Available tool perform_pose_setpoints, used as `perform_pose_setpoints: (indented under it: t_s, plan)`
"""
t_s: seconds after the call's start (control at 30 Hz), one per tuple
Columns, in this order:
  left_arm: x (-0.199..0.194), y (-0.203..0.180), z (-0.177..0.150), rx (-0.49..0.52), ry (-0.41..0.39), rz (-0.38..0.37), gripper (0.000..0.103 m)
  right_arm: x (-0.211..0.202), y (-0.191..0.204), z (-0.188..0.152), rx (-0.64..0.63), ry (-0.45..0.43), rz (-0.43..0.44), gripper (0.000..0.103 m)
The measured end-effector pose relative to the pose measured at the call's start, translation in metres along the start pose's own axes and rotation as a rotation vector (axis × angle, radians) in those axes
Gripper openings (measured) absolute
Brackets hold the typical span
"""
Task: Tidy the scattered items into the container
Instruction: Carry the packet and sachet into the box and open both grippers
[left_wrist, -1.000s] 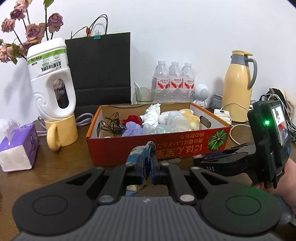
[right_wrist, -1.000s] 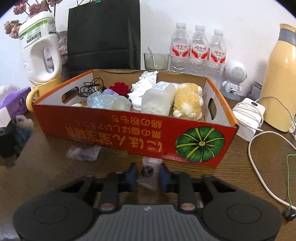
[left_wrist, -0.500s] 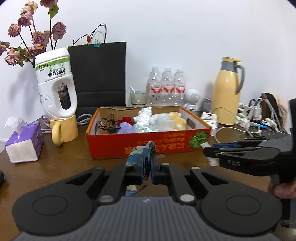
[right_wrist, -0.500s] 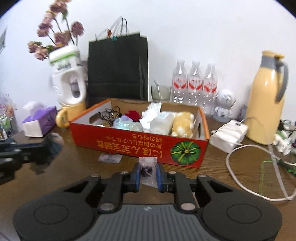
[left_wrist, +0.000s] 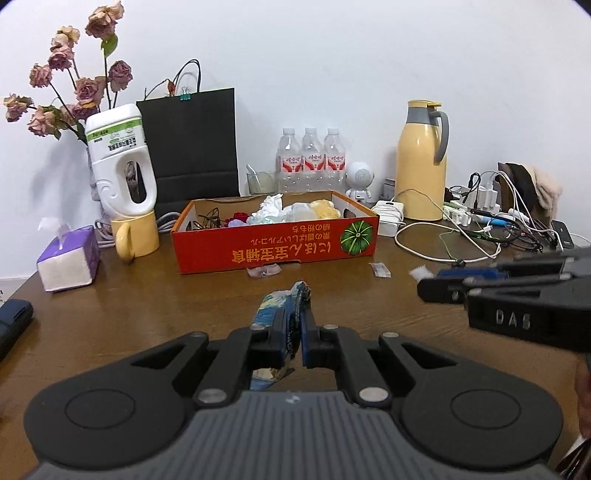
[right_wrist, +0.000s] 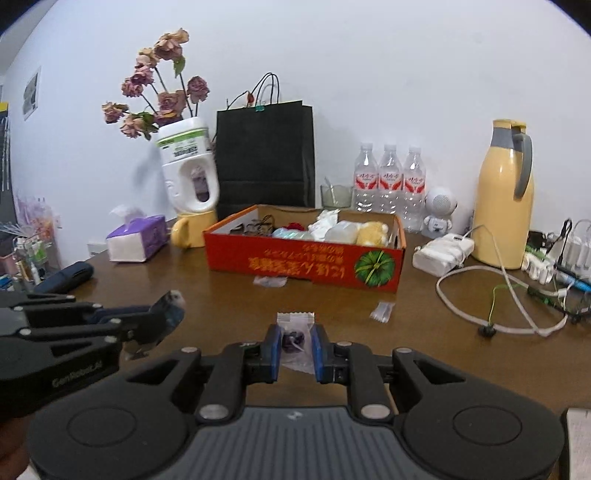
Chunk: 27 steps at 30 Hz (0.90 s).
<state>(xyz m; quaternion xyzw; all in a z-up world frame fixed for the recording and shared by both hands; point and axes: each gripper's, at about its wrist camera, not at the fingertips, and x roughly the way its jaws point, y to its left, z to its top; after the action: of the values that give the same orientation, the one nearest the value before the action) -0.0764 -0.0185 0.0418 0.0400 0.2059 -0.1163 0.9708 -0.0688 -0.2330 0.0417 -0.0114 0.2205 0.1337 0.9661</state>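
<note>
Pinching a crumpled blue printed wrapper (left_wrist: 286, 314) between closed fingers, the left gripper (left_wrist: 298, 332) hangs above the wooden table (left_wrist: 147, 306), well short of the box; the wrapper's print is too creased to read. The right gripper (right_wrist: 294, 345) is clamped on a small clear zip bag (right_wrist: 295, 334) holding something dark, also over the table. Seen from the left wrist, the right gripper's body (left_wrist: 517, 295) carries raised letters "DAS"; seen from the right wrist, the left gripper's body (right_wrist: 70, 343) reads "GenRobot.AI".

Beyond them stands the red cardboard box (left_wrist: 275, 249), printed upside down with yellow characters and a green pumpkin, already holding cables, cloth and soft items. A small clear packet (left_wrist: 264, 271) lies touching its front wall, and another white packet (left_wrist: 380, 268) lies near its right corner. Behind the box stand three water bottles (left_wrist: 312, 157) with red labels too small to read.
</note>
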Motion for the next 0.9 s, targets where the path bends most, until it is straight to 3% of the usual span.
perform_pose_setpoints:
  t_s: [0.33, 0.63, 0.9]
  plan:
    - [0.009, 0.005, 0.012, -0.03, -0.02, -0.001, 0.008, 0.003, 0.004, 0.003, 0.004, -0.019, 0.013, 0.016]
    - [0.075, 0.042, 0.085, -0.058, -0.123, 0.058, 0.008, 0.05, -0.02, 0.067, -0.001, -0.106, -0.025, 0.016]
    - [0.148, 0.071, 0.127, -0.054, -0.123, 0.1, 0.008, 0.132, -0.055, 0.119, 0.046, -0.065, -0.007, 0.016]
